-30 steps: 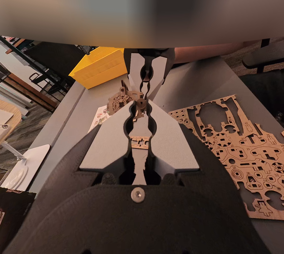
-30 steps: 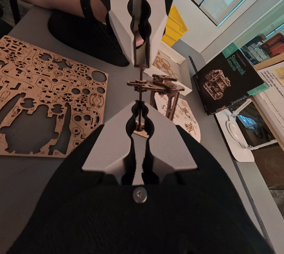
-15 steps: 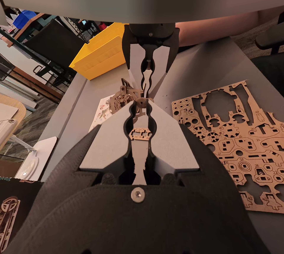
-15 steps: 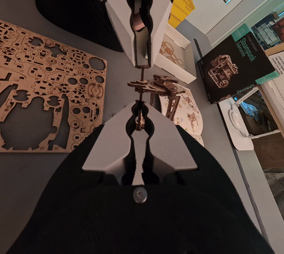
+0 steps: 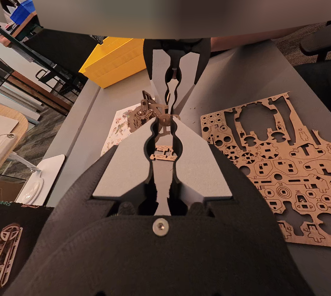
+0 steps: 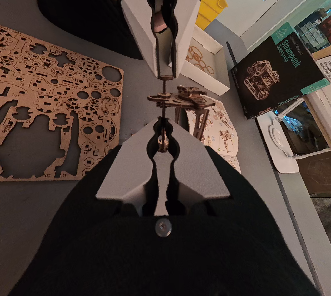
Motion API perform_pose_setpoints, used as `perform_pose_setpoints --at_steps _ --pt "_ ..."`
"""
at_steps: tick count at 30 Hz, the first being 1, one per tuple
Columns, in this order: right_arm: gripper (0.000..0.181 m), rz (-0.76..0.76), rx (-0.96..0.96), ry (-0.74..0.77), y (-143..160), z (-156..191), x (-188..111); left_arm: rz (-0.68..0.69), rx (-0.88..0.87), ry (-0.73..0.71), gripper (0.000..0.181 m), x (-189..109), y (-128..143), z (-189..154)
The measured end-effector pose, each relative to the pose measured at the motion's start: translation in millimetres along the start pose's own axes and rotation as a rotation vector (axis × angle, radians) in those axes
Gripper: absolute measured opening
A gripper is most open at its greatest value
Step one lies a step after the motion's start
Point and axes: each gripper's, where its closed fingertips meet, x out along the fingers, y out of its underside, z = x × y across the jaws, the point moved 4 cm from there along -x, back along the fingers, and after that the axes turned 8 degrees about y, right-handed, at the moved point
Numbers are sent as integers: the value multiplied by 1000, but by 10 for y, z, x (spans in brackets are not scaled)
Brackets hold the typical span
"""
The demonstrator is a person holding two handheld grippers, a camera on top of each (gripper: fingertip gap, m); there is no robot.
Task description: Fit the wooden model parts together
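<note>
Now, centre frame: left gripper pinches a small disc, right gripper clamps the axle through the model. Light, brittle; hold near joints.

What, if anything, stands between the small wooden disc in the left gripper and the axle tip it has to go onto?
Nothing visible does. The left gripper holds the disc right at the bare tip of the axle; the wooden assembly sits farther down, above the right gripper.
</note>
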Motion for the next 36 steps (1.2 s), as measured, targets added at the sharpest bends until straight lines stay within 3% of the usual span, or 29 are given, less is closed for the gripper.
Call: perform_pose_setpoints --at_steps 22,36 --pt "0 -18 21 -15 -4 7 5 -28 -17 18 10 6 -20 -16" --pt "0 -209 94 -34 -147 -43 -102 -149 -30 11 10 -107 -176 10"
